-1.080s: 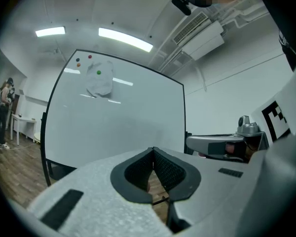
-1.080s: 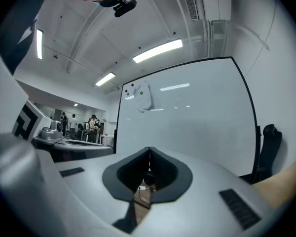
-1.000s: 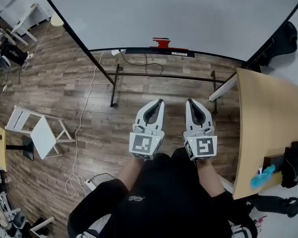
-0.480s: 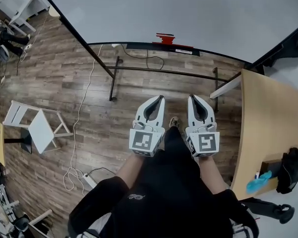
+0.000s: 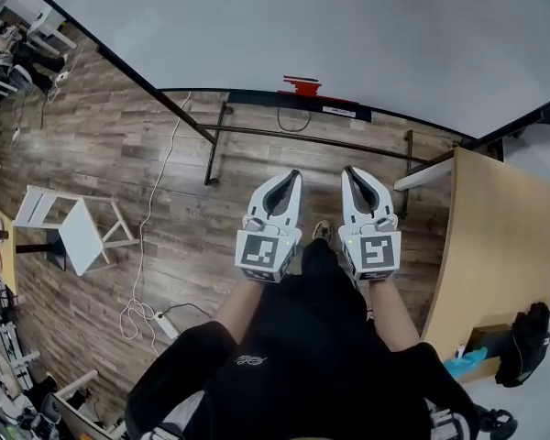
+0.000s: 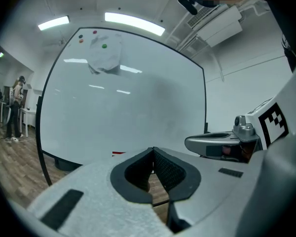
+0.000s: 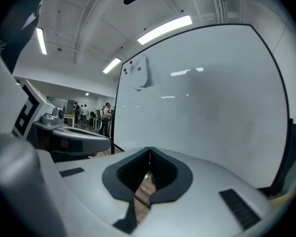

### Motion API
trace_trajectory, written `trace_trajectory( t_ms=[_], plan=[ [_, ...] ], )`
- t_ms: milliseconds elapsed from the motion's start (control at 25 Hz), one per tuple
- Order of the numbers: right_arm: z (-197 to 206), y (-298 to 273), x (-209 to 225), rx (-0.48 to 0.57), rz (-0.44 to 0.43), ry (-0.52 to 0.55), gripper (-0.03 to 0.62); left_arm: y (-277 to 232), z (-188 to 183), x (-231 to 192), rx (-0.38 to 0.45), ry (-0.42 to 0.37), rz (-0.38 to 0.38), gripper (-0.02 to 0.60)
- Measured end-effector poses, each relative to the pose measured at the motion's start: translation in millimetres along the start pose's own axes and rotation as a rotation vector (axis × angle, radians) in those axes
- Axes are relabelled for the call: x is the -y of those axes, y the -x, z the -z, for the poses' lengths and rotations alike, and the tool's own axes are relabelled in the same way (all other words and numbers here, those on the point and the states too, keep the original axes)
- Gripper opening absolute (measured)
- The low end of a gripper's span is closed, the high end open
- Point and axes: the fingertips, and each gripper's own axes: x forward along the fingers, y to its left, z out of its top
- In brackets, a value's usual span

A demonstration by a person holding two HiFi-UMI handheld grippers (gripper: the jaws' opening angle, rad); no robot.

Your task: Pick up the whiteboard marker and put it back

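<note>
- Where does the marker lie?
- A small red item (image 5: 301, 85) sits on the ledge (image 5: 257, 96) under the whiteboard (image 5: 348, 26), at the upper middle of the head view. It is too small to tell whether it is the whiteboard marker. In the left gripper view it shows only as a red sliver at the board's lower edge.
- And the 2 grippers?
- Both are well short of that ledge, side by side at the middle of the frame. The left gripper (image 5: 295, 174) has its jaws together, tips meeting, with only wooden floor (image 5: 119, 145) showing through the gap behind them. The right gripper (image 5: 347, 170) is closed the same way and carries nothing.
- Any writing to read?
- A white label strip (image 5: 339, 111) lies on the ledge, just right of the red item, but its print is too small to read. Each gripper's cube (image 5: 261, 253) bears black-and-white square patterns, not letters. The person's dark top has a small pale emblem (image 5: 252, 367) that I cannot read.
- Anything on the board?
- In the left gripper view, 3 round magnets (image 6: 104, 46) sit at its upper left: 2 reddish, 1 green. A pale sheet (image 6: 106, 58) hangs below them. A wooden tabletop (image 5: 504, 236) stands at the right of the head view.
</note>
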Motion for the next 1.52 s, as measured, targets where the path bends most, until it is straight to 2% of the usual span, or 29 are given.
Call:
trace_trajectory(
  t_ms=[120,280,640,880,1200,1440,1480,1520],
  plan=[
    [9.3,-13.3,20.7,-0.030,-0.035,0.035,0.002,-22.3,7.3,2.4,-0.037,-0.024,-0.009,0.006],
    [33.9,-30.8,43.2,-0.105,-0.076,0.036,0.002,-49.3,21.7,3.5,-0.082,-0.013,-0.031,0.006],
    [73.5,-72.2,61.7,-0.270,-0.175,0.184,0.003,-73.7,58.1,-7.1,-0.181,0.016,-0.081,0.006],
    [89.1,-108.2,57.5,-0.347,-0.227,0.292,0.003,-82.7,69.1,-39.0,-0.194,0.057,-0.117,0.006],
    [118.2,-166.1,60.7,-0.504,-0.267,0.438,0.003,-114.6,75.8,-88.0,-0.201,0.084,-0.120,0.006],
    [152.6,-204.6,64.5,-0.671,-0.283,0.619,0.005,-119.0,92.7,-128.9,-0.233,0.134,-0.140,0.006],
    [160.0,-207.7,64.9,-0.698,-0.290,0.657,0.031,-118.0,97.4,-134.5,-0.240,0.145,-0.146,0.006],
    [167.1,-210.5,65.6,-0.724,-0.298,0.693,0.117,-117.5,101.5,-139.8,-0.246,0.155,-0.153,0.006]
  ],
)
